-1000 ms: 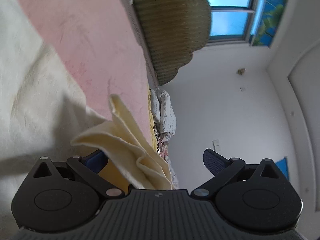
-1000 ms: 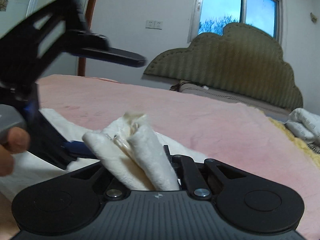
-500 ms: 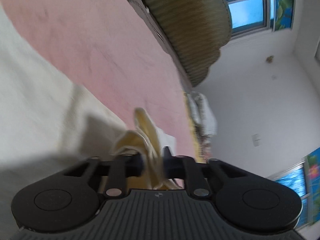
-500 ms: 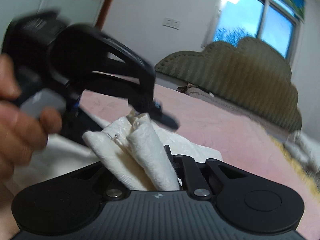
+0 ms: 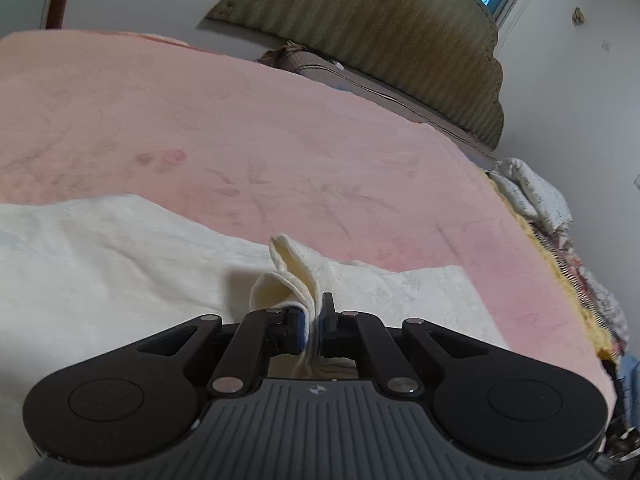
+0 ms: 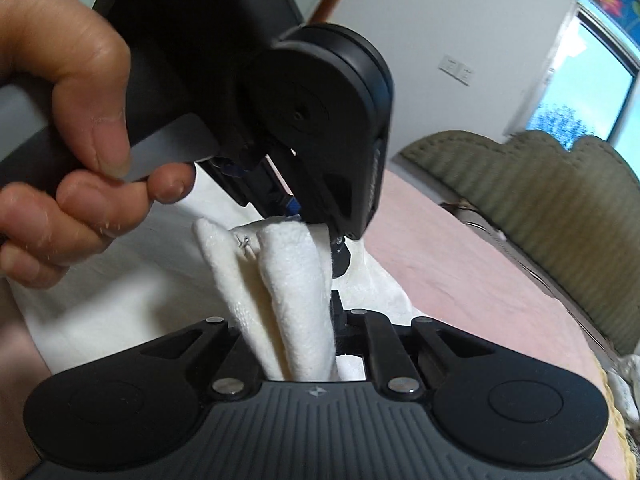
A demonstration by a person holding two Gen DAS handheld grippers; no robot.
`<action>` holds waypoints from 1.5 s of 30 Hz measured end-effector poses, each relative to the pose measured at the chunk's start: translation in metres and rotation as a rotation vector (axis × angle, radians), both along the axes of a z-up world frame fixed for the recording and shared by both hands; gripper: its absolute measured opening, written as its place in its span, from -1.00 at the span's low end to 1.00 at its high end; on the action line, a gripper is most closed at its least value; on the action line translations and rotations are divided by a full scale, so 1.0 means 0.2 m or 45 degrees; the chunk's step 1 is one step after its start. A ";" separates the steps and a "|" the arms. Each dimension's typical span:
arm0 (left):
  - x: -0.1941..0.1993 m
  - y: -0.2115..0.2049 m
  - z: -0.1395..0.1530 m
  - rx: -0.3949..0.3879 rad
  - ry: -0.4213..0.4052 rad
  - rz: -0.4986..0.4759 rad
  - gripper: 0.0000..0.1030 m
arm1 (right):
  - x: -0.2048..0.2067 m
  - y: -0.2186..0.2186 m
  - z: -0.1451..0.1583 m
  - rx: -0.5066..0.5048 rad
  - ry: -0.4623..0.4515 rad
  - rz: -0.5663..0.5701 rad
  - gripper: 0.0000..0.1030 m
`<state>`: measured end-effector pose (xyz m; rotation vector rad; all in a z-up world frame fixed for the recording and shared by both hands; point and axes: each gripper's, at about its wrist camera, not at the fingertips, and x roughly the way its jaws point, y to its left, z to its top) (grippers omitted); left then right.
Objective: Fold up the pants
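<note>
Left wrist view: the left gripper [image 5: 314,326] is clamped narrow on a bunched edge of the cream pants [image 5: 120,248], a small fold of the fabric standing up between its blue-padded jaws. The rest of the garment lies spread flat over the pink blanket [image 5: 280,140] on the bed, reaching off to the left and a little to the right of the pinch. Beyond it stand the olive headboard [image 5: 380,32] and, at the bed's far right edge, a crumpled patterned cloth [image 5: 532,196]. No finished crease shows in the flat part.

Right wrist view: the right gripper [image 6: 308,344] is also closed on the pants [image 6: 292,280], with two thick rolls of textured white fabric rising out from between its jaws. Just above and touching or nearly touching that bunch is the left gripper [image 6: 320,224], gripped by the person's left hand [image 6: 68,128]; its tips are partly hidden by its own body, so the exact contact there is hard to make out. The two pinches sit close together on the same stretch of cloth.

Judged from this, the task is at an early stage: both edges are grasped, but the lift and carry-over that makes the fold is not yet done, and any further folds and smoothing remain.
</note>
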<state>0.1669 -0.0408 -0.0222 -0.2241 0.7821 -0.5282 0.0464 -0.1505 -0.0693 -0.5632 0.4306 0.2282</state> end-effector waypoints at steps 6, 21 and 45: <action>-0.05 0.04 0.00 0.124 -0.136 0.010 -0.87 | 0.03 0.06 -0.01 0.026 0.011 0.043 -0.83; -0.09 0.04 -0.05 0.190 -0.175 0.031 -0.82 | -0.04 -0.16 0.08 0.071 0.192 0.098 0.00; -0.21 0.11 0.14 0.375 -0.399 0.359 0.24 | 0.09 -0.67 0.12 0.710 0.370 -0.173 0.54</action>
